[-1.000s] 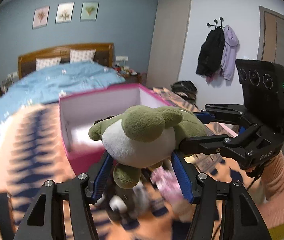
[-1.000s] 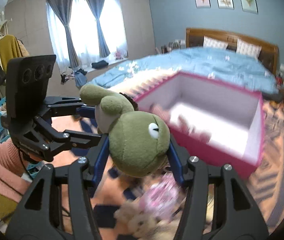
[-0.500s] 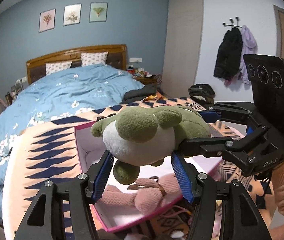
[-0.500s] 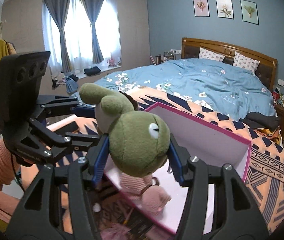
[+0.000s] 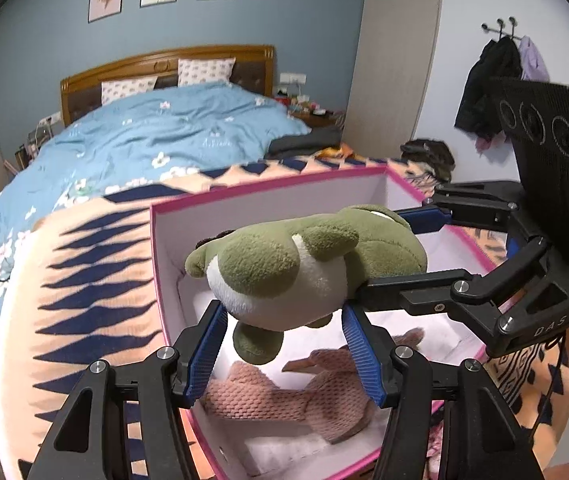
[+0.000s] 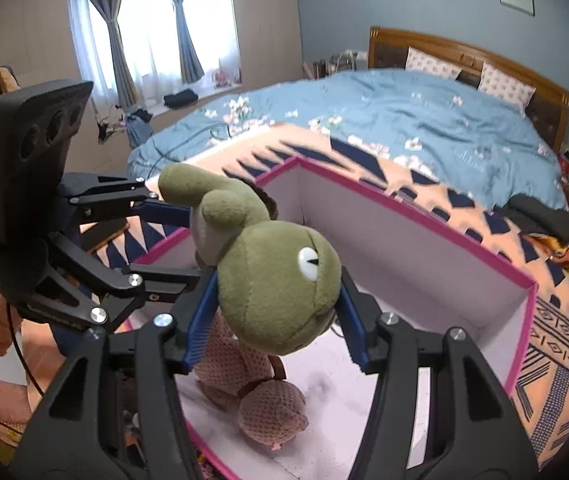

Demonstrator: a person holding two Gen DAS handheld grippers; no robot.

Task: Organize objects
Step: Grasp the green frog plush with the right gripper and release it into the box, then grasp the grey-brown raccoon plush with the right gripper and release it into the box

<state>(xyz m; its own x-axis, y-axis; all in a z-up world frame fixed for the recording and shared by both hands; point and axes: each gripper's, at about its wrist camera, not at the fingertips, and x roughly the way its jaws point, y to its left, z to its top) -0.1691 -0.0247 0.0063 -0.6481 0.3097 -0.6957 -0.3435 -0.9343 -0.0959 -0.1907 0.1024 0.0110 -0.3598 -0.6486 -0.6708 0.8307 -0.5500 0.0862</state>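
Two grippers share one load: the left gripper (image 5: 284,344) pinches the white belly end of the green frog plush (image 5: 304,268), and the right gripper (image 6: 276,320) clamps its head from either side, blue pads pressed into the fabric. Held this way, the frog hangs in the air above the open pink box (image 5: 156,248), not touching its floor or walls. Directly beneath it, inside the box, lies a pink knitted plush (image 5: 284,396), sprawled across the white bottom. Beyond the box the patterned orange blanket (image 5: 84,280) spreads out, and farther back the blue duvet (image 5: 164,132) runs up to the wooden headboard (image 5: 164,64).

By my reading, the step in hand is the placing of the frog into the box, with the carry nearly finished. What comes next probably calls for lowering both grippers together until the frog settles beside or upon the pink plush, then opening both sets of jaws and lifting clear of the walls without dragging the toy back out.
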